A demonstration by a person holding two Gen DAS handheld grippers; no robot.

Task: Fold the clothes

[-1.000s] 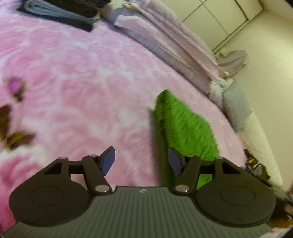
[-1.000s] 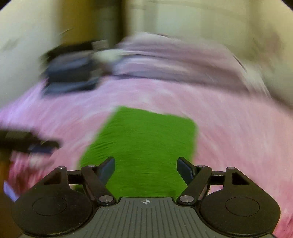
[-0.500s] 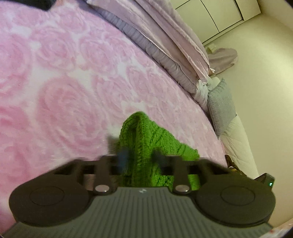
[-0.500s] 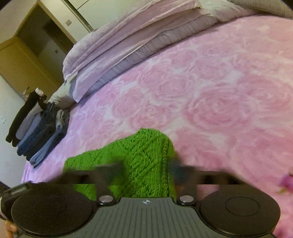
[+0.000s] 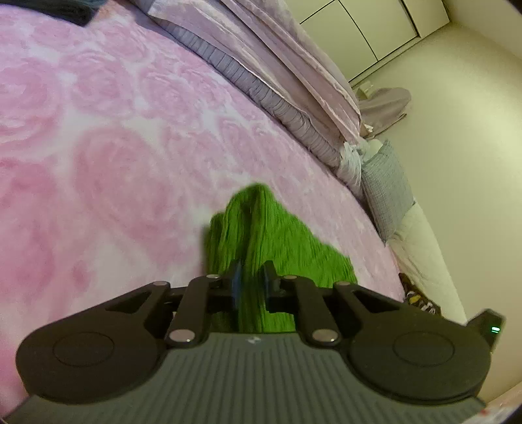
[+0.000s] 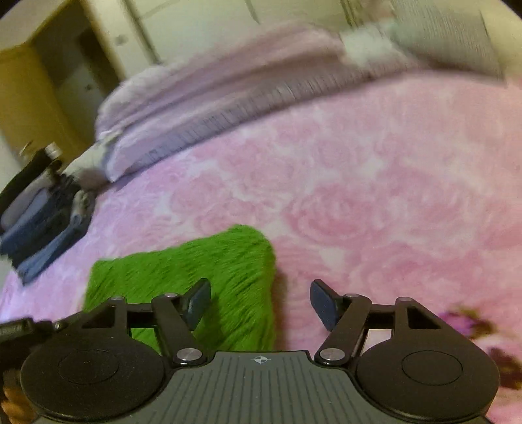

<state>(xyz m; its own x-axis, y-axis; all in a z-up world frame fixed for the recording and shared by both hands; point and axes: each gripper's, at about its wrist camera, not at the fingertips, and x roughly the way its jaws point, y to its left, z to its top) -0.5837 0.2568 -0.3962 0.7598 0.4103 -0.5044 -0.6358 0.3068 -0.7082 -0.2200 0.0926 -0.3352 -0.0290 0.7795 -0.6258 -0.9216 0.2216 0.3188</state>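
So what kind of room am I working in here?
Most likely a bedroom. The green knit garment lies on a bed with a pink rose-patterned blanket, a folded lilac duvet runs along its far edge, and built-in wardrobe doors stand behind.

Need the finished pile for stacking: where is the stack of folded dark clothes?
In the right wrist view, the stack of folded dark blue clothes lies far left on the pink rose-patterned blanket, beside the lilac pillows.

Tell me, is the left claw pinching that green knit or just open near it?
Pinching. The left gripper has its jaws nearly together with a ridge of the green sweater bunched between them.
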